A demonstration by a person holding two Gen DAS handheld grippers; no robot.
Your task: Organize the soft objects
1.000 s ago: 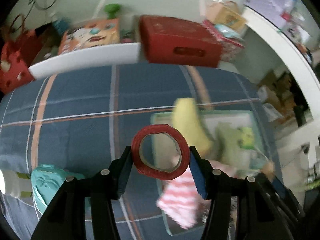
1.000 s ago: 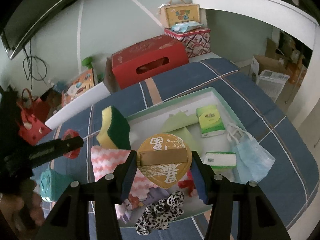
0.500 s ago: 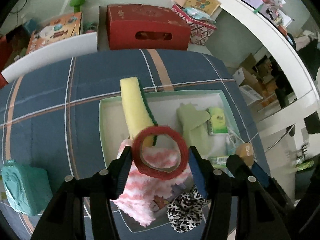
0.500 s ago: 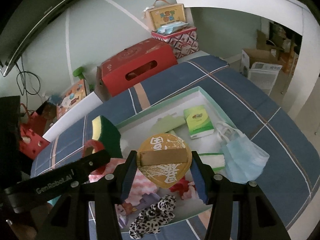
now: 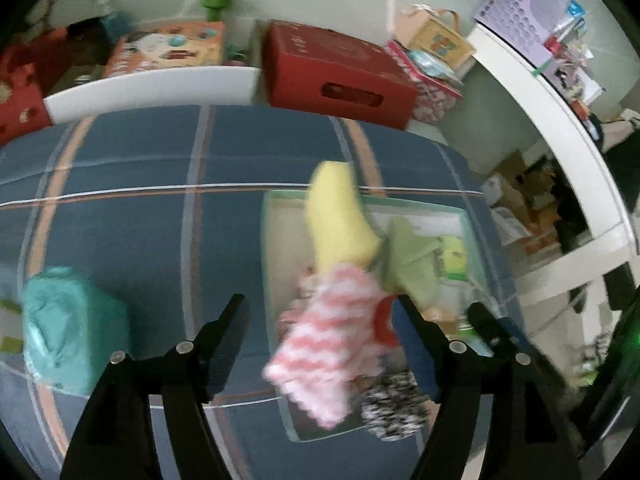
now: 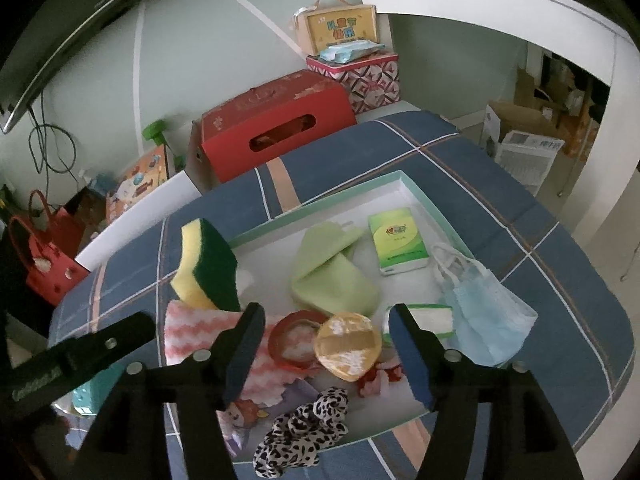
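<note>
- Right gripper (image 6: 326,346) hovers over the tray (image 6: 426,200), jaws spread, holding nothing.
- Left gripper (image 5: 320,334) likewise gapes empty.
- Red tape roll (image 6: 294,338) and orange pouch (image 6: 347,345) lie on the pink-striped cloth (image 6: 192,330).

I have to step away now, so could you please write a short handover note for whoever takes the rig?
Left gripper: open, empty. Right gripper: open, empty.
In the tray: red tape ring and round orange pad on the pink striped cloth, plus sponge, green cloth, tissue pack, mask, leopard scrunchie.
Left: the teal item sits outside on the bedspread.
</note>
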